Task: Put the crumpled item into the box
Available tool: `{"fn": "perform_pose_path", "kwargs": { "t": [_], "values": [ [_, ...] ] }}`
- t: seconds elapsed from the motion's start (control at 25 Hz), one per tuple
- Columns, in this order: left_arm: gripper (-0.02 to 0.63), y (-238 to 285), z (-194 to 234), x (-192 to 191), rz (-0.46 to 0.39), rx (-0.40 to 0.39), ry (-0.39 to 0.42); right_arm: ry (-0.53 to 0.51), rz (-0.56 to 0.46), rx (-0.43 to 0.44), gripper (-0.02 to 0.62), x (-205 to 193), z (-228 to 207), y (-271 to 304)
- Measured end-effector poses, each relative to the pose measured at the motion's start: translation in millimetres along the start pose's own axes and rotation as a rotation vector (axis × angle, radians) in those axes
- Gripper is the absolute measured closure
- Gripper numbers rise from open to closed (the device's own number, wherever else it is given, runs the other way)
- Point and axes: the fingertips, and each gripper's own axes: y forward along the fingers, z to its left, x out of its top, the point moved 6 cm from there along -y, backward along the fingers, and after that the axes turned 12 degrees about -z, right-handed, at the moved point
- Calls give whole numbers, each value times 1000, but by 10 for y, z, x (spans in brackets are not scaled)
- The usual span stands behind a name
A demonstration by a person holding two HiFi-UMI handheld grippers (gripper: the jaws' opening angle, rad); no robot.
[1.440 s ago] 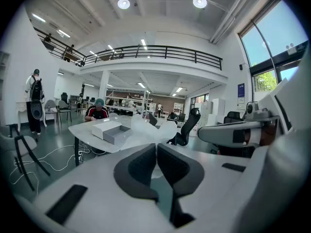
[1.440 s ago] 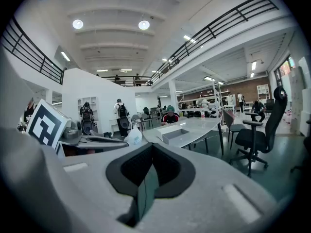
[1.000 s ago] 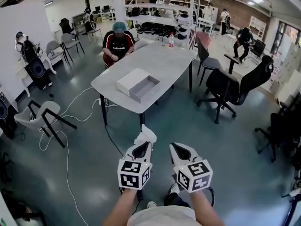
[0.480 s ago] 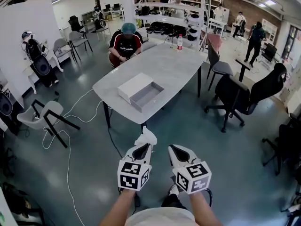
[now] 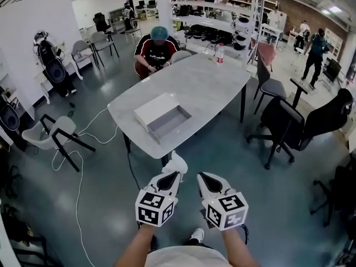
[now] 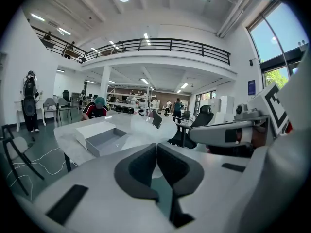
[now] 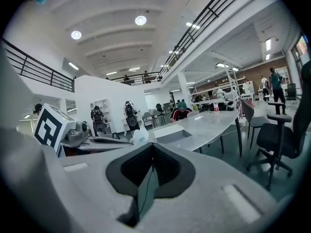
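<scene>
A crumpled white item (image 5: 176,162) sticks out past the tips of my left gripper (image 5: 171,173), which is shut on it. In the left gripper view the item (image 6: 147,126) shows as a pale wad just beyond the closed gripper (image 6: 156,147). My right gripper (image 5: 203,177) is held beside the left one, shut with nothing in it; its jaws meet in the right gripper view (image 7: 152,147). The open white and grey box (image 5: 161,117) lies on the near end of the grey table (image 5: 211,82), well ahead of both grippers. The box (image 6: 99,136) faces the left gripper.
A person (image 5: 157,49) sits at the table's far end, near a bottle (image 5: 220,53). A black office chair (image 5: 289,124) stands right of the table and a white chair (image 5: 53,135) to the left. White cables (image 5: 78,171) trail over the floor.
The table and box have drawn nearer and shifted slightly right in the head view. Both grippers keep their pose, and the left still holds the crumpled item.
</scene>
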Motion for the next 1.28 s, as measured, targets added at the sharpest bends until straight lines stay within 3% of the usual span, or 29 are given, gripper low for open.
{"fn": "perform_pose_path", "kwargs": {
  "t": [0.28, 0.76, 1.28],
  "values": [
    [592, 370, -149, 27, 18, 37, 13, 22, -10, 44, 591, 111, -437, 38],
    [592, 730, -37, 106, 8, 101, -26, 18, -28, 69, 591, 249, -759, 205],
    [592, 1358, 624, 68, 22, 136, -54, -51, -3, 100, 591, 228, -1098, 1045]
  ]
}}
